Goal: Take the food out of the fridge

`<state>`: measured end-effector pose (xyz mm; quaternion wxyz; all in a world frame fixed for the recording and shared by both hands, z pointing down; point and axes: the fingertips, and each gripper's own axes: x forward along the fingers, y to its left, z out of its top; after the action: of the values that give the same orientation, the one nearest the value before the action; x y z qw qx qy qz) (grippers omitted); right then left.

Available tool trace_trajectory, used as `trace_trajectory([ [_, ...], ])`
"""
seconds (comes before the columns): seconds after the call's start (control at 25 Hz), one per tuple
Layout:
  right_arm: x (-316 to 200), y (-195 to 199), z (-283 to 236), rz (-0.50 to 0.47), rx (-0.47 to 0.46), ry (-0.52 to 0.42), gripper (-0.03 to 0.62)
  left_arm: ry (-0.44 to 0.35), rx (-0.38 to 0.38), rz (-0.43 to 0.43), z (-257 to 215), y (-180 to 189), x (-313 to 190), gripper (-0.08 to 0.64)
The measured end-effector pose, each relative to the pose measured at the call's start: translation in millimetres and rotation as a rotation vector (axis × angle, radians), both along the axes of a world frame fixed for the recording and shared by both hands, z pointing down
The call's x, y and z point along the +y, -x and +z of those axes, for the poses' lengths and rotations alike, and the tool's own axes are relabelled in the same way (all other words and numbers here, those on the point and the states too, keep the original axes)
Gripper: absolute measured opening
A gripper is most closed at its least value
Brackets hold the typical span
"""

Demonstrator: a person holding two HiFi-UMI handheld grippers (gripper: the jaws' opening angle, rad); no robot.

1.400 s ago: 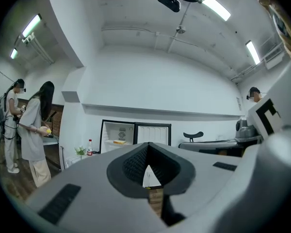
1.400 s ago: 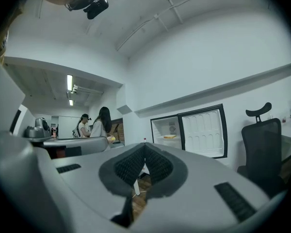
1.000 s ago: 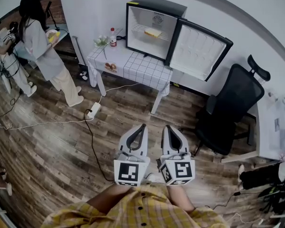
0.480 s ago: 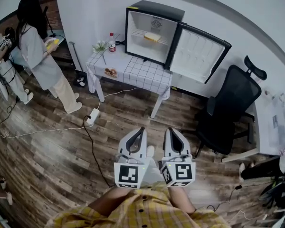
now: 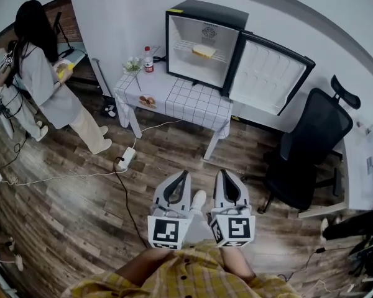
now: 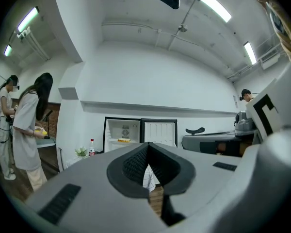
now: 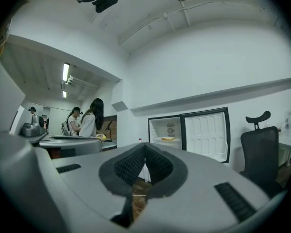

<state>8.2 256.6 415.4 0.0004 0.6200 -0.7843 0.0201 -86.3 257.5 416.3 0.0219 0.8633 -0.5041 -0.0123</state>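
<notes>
L claw: left gripper near centre, jaws pressed together, nothing btw them.
R claw: right gripper just beside it on the right, jaws also together, empty.
Food: yellow block on the wire shelf in the upper part of the fridge, far centre, well apart from both claws.
Fridge door: door swung wide open to the right, inner side facing near.
Table: checked-cloth table at the fridge's near-left side. Can't tell if the fridge stands on its far end or behind it.
On table: bottle w/ red label and small plant at the far left corner; small brownish item at the near left edge, too small to ID.
In the way: power strip and dark cable on the wood floor, left of the claws.
Right side: black office chair near the open door's edge, narrowing the room there.
Left side: person in white top standing far left, well apart from the fridge.
Open room: bare floor btw claws and table's near edge.
Cut off: desk at the right border, only partly seen.
Hard to see: fridge's lower inside; a light shoe shows btw the claws.
</notes>
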Motion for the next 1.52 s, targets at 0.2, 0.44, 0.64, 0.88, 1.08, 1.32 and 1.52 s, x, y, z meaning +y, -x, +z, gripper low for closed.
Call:
trace_trajectory([
  [0.2,-50.3,-11.2,8.4,-0.003,-0.035,0.006,0.006,-0.003,-0.009,0.005,0.2,-8.4,-49.7,0.005],
  [0.44,-131.9,-29.1,11.9,-0.022,-0.033,0.012,0.006,0.036,-0.031,-0.008,12.7,-24.0,-136.5,0.005],
  [0.64,-207.3,-52.0,-5.1,-0.034,-0.039,0.007,0.006,0.022,-0.036,-0.014,-4.7,-49.6,-212.4,0.005],
  [0.88,-286.9,-81.0,-23.3,-0.053,-0.063,-0.001,0.006,0.021,-0.056,-0.029,-20.9,-80.2,-292.5,0.005],
  [1.08,-328.0,-99.7,-19.8,-0.066,-0.072,0.021,0.006,0.037,-0.045,-0.039,-25.7,-106.1,-339.2,0.005],
  [1.32,-359.0,-112.4,-17.2,-0.087,-0.095,0.036,0.006,0.052,-0.065,-0.055,-22.7,-116.7,-365.3,0.005],
  [1.52,-370.0,-110.8,-12.3,-0.102,-0.101,0.054,0.006,0.071,-0.072,-0.064,-19.6,-116.6,-374.3,0.005],
])
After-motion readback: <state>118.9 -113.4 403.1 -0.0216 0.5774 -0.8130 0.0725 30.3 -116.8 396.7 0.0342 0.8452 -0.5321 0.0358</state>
